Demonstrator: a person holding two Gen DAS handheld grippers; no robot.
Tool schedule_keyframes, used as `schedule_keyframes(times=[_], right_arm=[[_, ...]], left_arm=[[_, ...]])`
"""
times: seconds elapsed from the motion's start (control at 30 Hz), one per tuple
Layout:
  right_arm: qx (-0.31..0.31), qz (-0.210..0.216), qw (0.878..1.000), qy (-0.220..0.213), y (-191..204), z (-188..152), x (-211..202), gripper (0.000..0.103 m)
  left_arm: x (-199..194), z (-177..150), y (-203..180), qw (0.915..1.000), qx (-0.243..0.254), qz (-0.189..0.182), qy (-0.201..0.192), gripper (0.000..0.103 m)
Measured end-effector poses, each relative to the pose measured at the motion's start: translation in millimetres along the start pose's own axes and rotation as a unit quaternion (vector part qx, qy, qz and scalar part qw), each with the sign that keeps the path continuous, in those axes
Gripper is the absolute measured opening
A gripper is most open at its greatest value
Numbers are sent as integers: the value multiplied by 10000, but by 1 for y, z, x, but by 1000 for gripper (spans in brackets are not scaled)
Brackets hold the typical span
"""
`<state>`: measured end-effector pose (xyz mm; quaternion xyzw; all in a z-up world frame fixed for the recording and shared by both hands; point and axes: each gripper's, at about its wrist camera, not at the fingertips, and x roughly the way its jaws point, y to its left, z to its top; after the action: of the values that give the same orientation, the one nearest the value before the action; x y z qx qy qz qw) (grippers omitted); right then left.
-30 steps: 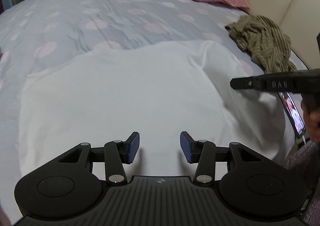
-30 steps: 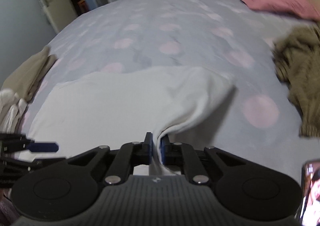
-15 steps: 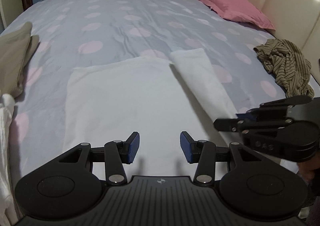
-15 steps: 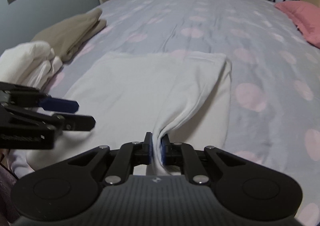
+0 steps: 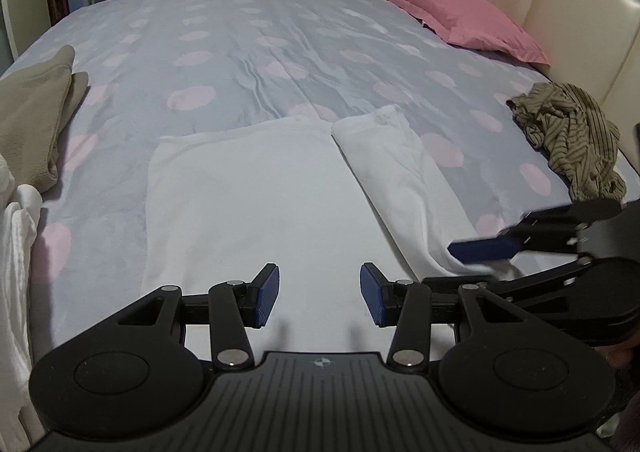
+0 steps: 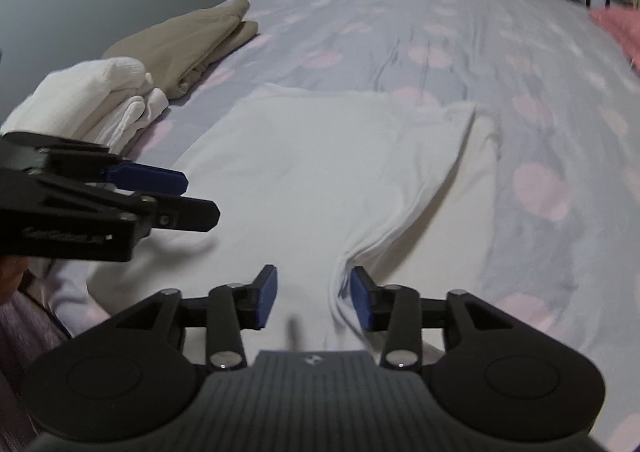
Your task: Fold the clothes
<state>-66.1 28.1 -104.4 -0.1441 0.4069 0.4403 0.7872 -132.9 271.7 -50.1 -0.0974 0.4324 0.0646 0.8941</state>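
Observation:
A white garment (image 5: 256, 204) lies flat on the dotted bedspread, with its right side folded over into a long strip (image 5: 400, 172). It also shows in the right wrist view (image 6: 320, 172). My left gripper (image 5: 319, 294) is open and empty just above the garment's near edge. My right gripper (image 6: 313, 300) is open; a raised ridge of the white cloth (image 6: 340, 284) stands between its fingers, against the right pad. The right gripper also shows at the right of the left wrist view (image 5: 492, 252), and the left gripper at the left of the right wrist view (image 6: 180, 196).
A folded tan garment (image 6: 188, 40) and folded white clothes (image 6: 92, 96) sit at the bed's left edge. A crumpled striped olive garment (image 5: 572, 136) lies at the right by the cream headboard (image 5: 560, 0). A pink pillow (image 5: 452, 16) lies at the far right.
My right gripper was shut on the garment's right edge and has opened, letting the fold drop. Both grippers have pulled back, so more of the bed shows. The left gripper stayed open.

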Motion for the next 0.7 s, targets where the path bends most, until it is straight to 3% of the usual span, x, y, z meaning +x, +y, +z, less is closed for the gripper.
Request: schedule_keyframes(times=[0.13,0.2,0.57,0.63,0.67,0.7], right_arm=[[-289,-208,9994,-53,-1,-9,-20,55],[-242,-268,9993,-75,-6,-15,-28,65],[686,-408,9967,167,-53,-55,-28,65],[895,-355,9948,335,-60,-60,-20,58],[1003,-314,9937,392,-61,-62,-18,47],[1101,-261,9926,430,-62,-64,-19,42]], left_arm=[[-3,-5,-8,9999,124,-101,55,43],[-4,-7,-13,9997,181,-154,77,43],[-4,-16,-35,9983,430,-352,192,43],[-4,-16,-38,9980,452,-380,210,43],[-4,-17,-40,9979,468,-390,210,43],[-4,-17,-41,9978,486,-401,208,43]])
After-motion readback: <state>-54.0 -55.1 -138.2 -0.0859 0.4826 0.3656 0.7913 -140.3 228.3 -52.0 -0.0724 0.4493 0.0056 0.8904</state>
